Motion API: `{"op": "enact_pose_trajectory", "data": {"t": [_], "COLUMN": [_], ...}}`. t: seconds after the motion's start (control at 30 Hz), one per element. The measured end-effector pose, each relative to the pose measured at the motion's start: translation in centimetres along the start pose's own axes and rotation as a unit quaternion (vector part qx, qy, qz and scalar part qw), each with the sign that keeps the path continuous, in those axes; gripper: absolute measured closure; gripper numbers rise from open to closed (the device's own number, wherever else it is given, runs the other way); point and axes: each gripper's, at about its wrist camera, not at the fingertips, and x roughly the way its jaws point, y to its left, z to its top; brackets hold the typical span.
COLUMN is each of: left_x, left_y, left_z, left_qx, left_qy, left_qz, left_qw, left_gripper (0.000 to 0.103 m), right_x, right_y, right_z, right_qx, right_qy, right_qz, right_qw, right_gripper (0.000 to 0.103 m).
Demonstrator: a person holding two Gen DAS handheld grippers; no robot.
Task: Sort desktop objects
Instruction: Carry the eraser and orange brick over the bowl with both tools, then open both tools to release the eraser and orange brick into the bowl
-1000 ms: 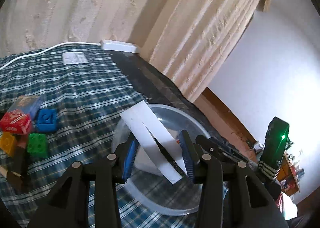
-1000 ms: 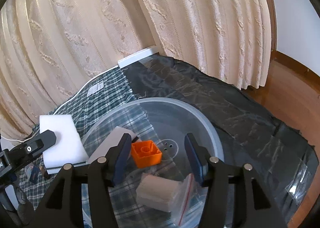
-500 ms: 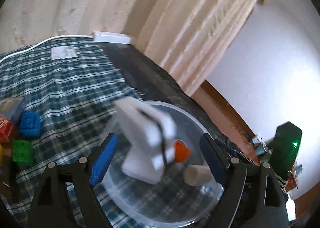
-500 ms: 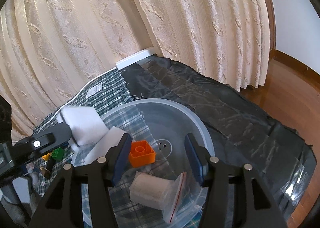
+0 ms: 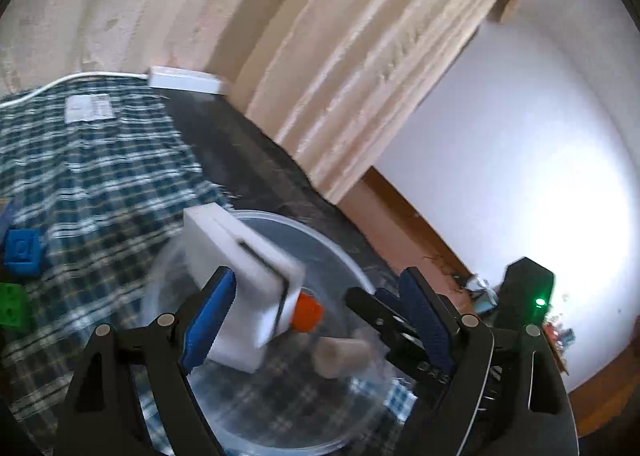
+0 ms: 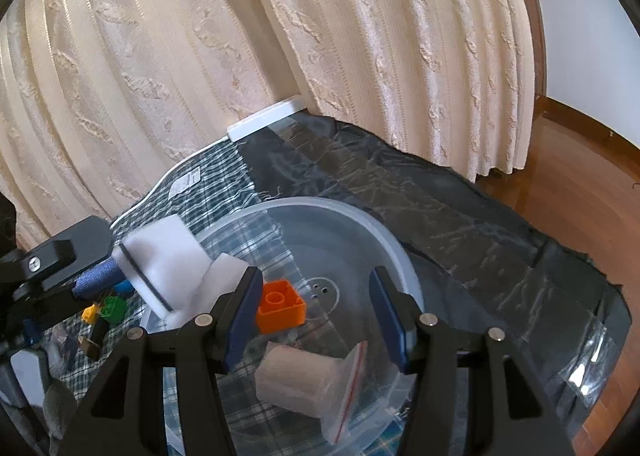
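Note:
A clear plastic bowl (image 5: pixel 340 248) (image 6: pixel 360 215) sits on the checked cloth. It holds an orange brick (image 5: pixel 306 312) (image 6: pixel 280 304), a zip bag with a beige block (image 5: pixel 340 356) (image 6: pixel 296 380) and a white sponge piece (image 6: pixel 226 270). A second white sponge with a black layer (image 5: pixel 240 256) (image 6: pixel 168 256) leans tilted over the bowl's left rim, close to one blue pad. My left gripper (image 5: pixel 316 280) is open around it, not pressing. Over the bowl, my right gripper (image 6: pixel 316 276) is open with nothing between its pads.
Blue (image 5: pixel 22 252) and green (image 5: pixel 12 304) bricks lie on the cloth to the left of the bowl, with a yellow one (image 6: pixel 90 312) beside them. A white power strip (image 5: pixel 188 79) and a paper label (image 5: pixel 88 107) lie by the curtain. Dark cloth covers the table's right side, then wooden floor.
The left gripper's jaws opened wide and let go of the white sponge, which tipped down onto the bowl's left side. The right gripper stayed where it was.

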Motion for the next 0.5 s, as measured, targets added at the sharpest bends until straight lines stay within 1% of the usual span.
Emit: {"op": "enact_pose_trajectory", "data": {"t": [0.13,0.17,0.37,0.5], "left_x": [0.4,0.5,-0.5,-0.6], "left_y": [-0.2,-0.3,0.2,0.6], "left_z": [-0.1,-0.2,-0.4,0.0], "left_qx": [-0.021,-0.022,-0.029,-0.043], "left_qy": [0.009,0.010,-0.002,-0.005], "left_qz": [-0.037,-0.038,-0.019,-0.026], "left_qw": [0.9991,0.9990,0.9994,0.9987], "left_gripper": [0.017,0.017,0.017,0.017], "right_x": [-0.3,-0.4,-0.9,-1.4], "right_y": [-0.4,-0.4,-0.2,0.1], "right_z": [0.2,0.1,0.1,0.0], "right_qx": [0.009,0.009,0.012,0.011], "right_qy": [-0.005,-0.006,-0.013,-0.017], "right_qz": [-0.004,-0.005,-0.006,-0.004], "right_qw": [1.000,1.000,1.000,1.000], "right_gripper": [0.043,0.043,0.043,0.043]}}
